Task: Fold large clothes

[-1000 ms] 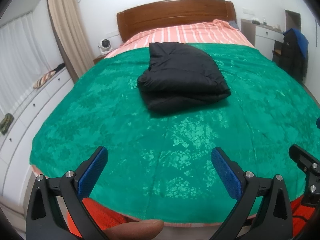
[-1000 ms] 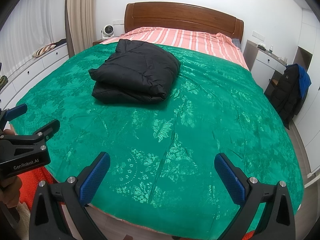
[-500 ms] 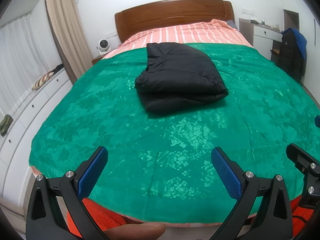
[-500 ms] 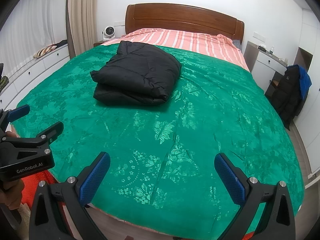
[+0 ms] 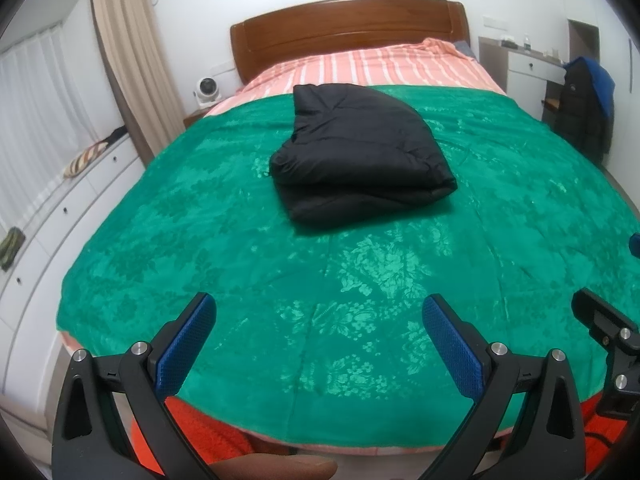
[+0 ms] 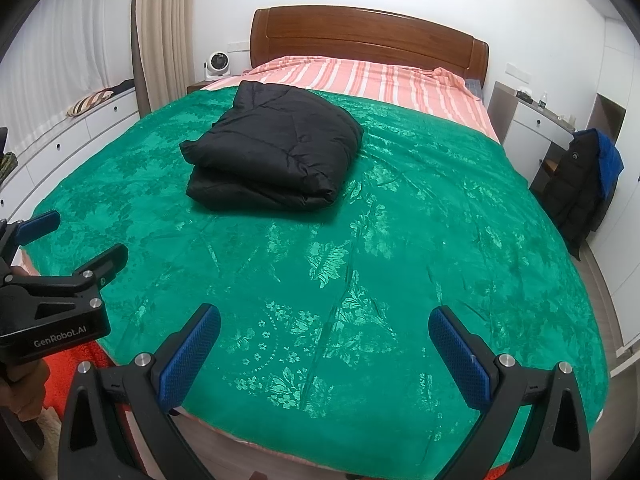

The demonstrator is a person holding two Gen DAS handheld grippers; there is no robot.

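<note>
A black puffy jacket (image 5: 356, 156) lies folded in a thick bundle on the green bedspread (image 5: 360, 280), towards the middle of the bed; it also shows in the right wrist view (image 6: 276, 148). My left gripper (image 5: 320, 328) is open and empty, held above the foot of the bed, well short of the jacket. My right gripper (image 6: 324, 336) is open and empty too, to the right of the left one, over the bedspread (image 6: 400, 240). The left gripper's body (image 6: 52, 304) shows at the left edge of the right wrist view.
A wooden headboard (image 5: 348, 28) and striped pink sheet (image 5: 380, 68) are at the far end. White drawers (image 5: 52, 232) run along the left wall. A dark coat (image 6: 580, 184) hangs on a chair at the right by a white desk (image 6: 532, 124). A small fan (image 6: 218, 65) stands beside the headboard.
Both grippers have drawn back a little and the views have tilted slightly; the jacket sits a touch lower in the frames. The jacket itself has not moved.
</note>
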